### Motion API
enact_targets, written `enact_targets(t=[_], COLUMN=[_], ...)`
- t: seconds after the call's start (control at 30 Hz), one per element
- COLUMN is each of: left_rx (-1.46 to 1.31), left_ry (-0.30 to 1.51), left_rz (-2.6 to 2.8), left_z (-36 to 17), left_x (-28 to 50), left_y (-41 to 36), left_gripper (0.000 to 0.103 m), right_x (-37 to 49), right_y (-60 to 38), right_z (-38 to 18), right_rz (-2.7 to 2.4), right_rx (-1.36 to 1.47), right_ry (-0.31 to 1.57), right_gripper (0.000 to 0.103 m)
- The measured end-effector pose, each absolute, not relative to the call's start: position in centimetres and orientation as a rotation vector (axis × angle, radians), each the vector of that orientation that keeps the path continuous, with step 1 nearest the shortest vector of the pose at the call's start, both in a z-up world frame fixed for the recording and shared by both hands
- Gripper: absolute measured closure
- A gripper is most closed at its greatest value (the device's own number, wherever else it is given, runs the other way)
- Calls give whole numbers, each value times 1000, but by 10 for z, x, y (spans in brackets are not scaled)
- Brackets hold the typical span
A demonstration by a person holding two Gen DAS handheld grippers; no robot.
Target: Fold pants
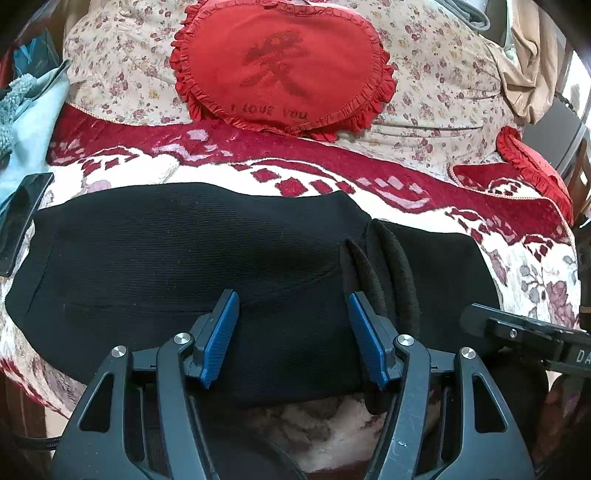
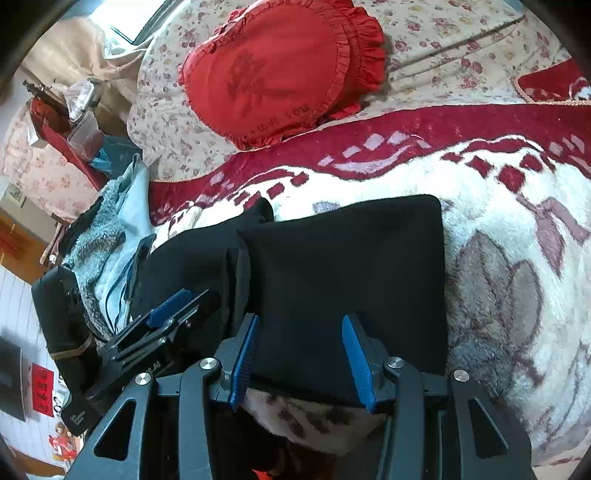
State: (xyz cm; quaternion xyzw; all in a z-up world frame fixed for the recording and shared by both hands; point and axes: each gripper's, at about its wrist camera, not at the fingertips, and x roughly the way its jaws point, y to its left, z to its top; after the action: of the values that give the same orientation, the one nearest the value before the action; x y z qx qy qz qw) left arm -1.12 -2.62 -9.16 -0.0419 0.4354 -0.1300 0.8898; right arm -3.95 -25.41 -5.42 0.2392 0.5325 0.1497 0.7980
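Between the spread, empty fingers of the left gripper [image 1: 291, 332] and right gripper [image 2: 301, 360] lie the folded black pants [image 1: 184, 266], flat on the floral blanket [image 1: 535, 266]. Best pinch both near corners evenly before folding away.

Before me lies a bed spread with a plush red-and-white blanket [image 1: 424, 184] bearing a floral pattern. Behind it rises a cream quilt [image 1: 436, 74] printed with small flowers, against which leans a red heart-shaped cushion [image 1: 280, 66] edged in ruffles. To my left, a pale blue fleece-lined garment [image 2: 110, 236] lies heaped at the bed's edge, with a dark phone [image 1: 22, 218] beside it. Farther left stands a white wall [image 2: 22, 325] with red paper decorations [image 2: 42, 387]. Daylight enters from a window [image 2: 125, 18] beyond the quilt.
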Motion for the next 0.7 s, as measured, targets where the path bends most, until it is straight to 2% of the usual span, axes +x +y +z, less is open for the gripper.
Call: enact_targets(t=[0.33, 0.6, 0.67, 0.7], left_rx=[-88, -199, -233, -252], left_ry=[905, 899, 901, 903], left_rz=[-270, -260, -260, -264], left_z=[-91, -88, -86, -85], left_x=[-11, -11, -12, -13], left_y=[-26, -7, 0, 4], left_gripper=[41, 41, 41, 41], right_x=[-39, -28, -18, -11], right_y=[-237, -220, -210, -204], right_z=[-61, -30, -29, -31], right_rz=[341, 341, 311, 303], right_rx=[417, 283, 192, 155], right_ry=[1161, 1077, 1074, 1078], right_gripper=[54, 54, 57, 62])
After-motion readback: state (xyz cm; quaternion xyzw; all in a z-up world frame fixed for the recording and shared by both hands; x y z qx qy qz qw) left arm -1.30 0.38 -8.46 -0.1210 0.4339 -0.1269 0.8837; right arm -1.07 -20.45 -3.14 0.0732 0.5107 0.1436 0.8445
